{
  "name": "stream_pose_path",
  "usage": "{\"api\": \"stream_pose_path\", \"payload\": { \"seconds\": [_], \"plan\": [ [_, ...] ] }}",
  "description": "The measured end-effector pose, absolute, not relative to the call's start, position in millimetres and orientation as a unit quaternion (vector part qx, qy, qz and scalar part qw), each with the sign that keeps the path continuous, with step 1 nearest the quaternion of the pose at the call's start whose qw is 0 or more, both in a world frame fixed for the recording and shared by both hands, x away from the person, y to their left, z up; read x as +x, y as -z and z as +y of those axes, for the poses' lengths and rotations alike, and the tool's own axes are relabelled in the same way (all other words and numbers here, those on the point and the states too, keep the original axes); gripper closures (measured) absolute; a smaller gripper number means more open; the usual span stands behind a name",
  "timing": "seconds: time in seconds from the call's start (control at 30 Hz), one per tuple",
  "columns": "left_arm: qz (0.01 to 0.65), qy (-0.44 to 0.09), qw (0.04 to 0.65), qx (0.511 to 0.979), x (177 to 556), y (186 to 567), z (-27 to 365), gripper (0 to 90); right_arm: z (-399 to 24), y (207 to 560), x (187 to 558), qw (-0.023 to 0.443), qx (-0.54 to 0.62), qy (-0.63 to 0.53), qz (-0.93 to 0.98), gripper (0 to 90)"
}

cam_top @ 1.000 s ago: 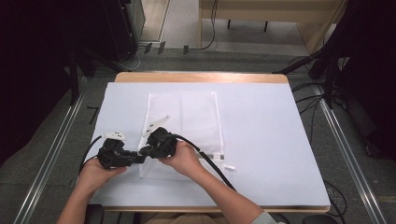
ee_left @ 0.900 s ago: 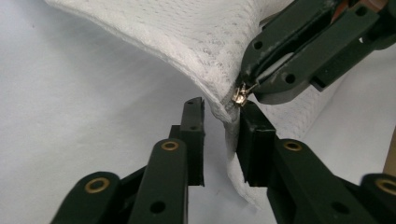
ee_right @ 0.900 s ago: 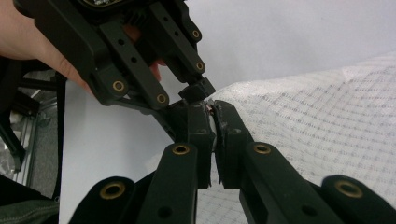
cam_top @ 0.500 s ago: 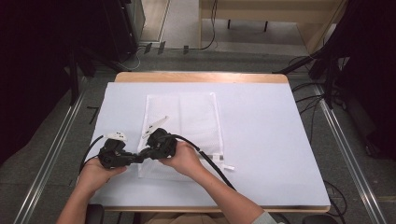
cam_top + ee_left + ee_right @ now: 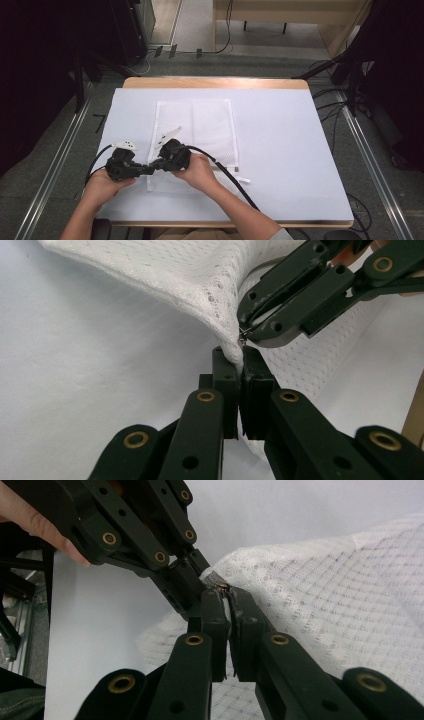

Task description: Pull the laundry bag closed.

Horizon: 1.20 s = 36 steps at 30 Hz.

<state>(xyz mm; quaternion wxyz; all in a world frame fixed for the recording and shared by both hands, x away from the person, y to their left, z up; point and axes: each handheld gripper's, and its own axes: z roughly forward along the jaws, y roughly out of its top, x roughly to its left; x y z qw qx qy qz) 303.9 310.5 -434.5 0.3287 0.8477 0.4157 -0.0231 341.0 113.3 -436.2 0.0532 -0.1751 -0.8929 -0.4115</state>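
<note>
A white mesh bag [image 5: 210,125] lies flat on the white-covered table [image 5: 300,150]. Both grippers meet at its near left corner, which is lifted off the table. My left gripper [image 5: 149,169] comes in from the left and is shut on the corner's mesh [image 5: 190,280], the fabric pinched between its jaws [image 5: 239,360]. My right gripper [image 5: 155,164] comes in from the right and is shut on the bag's edge [image 5: 325,595] right beside it, with a small metal piece [image 5: 220,585] at its tips [image 5: 226,597]. The two sets of jaws almost touch.
The right gripper's black cable [image 5: 227,175] crosses the bag's near edge toward the person. A small white tab [image 5: 243,179] sticks out at the bag's near right corner. The table's wooden far edge [image 5: 215,82] borders a grey floor with cables.
</note>
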Motion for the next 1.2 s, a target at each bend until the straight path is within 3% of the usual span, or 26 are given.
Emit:
{"api": "stream_pose_path", "payload": {
  "seconds": [1.2],
  "plan": [
    [0.412,0.029,0.329,0.849,302.8,434.2,316.2,88.0,93.3,450.3,347.2,0.056,-0.2,0.393,-0.896,87.7]
  ]
}}
